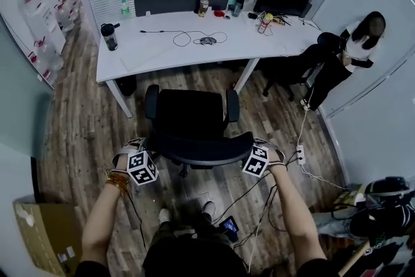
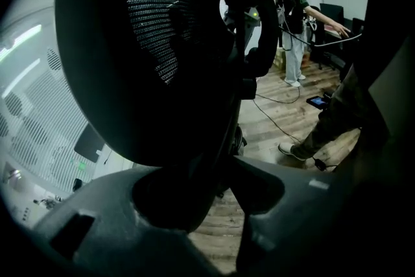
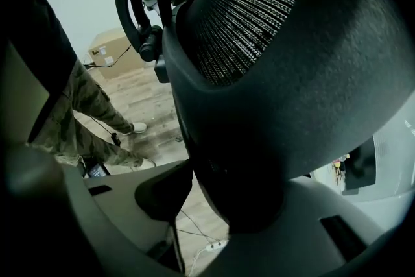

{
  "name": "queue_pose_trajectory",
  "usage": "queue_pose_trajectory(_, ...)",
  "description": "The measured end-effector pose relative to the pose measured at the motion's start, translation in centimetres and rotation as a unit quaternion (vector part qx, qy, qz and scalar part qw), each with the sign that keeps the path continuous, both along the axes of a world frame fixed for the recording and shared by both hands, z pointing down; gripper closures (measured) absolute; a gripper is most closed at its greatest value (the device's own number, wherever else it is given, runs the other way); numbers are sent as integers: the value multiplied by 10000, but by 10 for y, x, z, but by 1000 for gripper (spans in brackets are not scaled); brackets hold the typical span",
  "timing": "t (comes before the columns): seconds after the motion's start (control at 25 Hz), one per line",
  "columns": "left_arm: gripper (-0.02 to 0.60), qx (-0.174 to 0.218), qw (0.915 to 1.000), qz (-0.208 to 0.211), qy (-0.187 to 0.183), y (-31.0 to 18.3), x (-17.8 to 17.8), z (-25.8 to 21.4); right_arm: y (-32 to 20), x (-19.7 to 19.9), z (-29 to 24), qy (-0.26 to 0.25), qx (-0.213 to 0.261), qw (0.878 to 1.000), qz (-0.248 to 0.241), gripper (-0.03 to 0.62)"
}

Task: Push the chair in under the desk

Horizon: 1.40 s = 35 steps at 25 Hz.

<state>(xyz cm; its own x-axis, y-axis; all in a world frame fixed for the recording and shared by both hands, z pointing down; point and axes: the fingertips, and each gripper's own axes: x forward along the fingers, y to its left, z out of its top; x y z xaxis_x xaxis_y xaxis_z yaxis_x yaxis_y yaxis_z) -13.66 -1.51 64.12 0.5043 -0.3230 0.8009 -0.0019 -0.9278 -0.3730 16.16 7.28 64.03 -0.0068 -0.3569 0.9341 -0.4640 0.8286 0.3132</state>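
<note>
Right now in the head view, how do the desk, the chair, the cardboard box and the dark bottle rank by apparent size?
1. desk
2. chair
3. cardboard box, cut off by the frame edge
4. dark bottle

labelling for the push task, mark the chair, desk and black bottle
chair [image 1: 191, 115], head view, on the seat
desk [image 1: 259, 45], head view, bare top right of the cable
black bottle [image 1: 109, 39], head view, on its body
</note>
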Motion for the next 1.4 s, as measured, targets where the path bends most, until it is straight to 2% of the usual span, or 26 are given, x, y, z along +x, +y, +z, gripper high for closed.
queue_pose_trajectory(0.2, 385, -86, 9997, -199, -69, -10, 17, 2, -22, 7, -6, -196, -39, 9992, -355, 430)
queue_pose_trajectory(0.72, 385, -207, 9978, -621, -62, -32, 56, 2, -65, 52, -6, -250, 77, 9960, -856, 431)
queue_pose_trajectory(1.12, 383, -244, 9955, -916, -14, -49, 81, 1, -96, 79, -8, -247, 148, 9940, -1053, 431)
queue_pose_trajectory(1.4, 385, -124, 9957, -918, 71, -71, 99, -2, -126, 99, -10, -215, 134, 9932, -1136, 430)
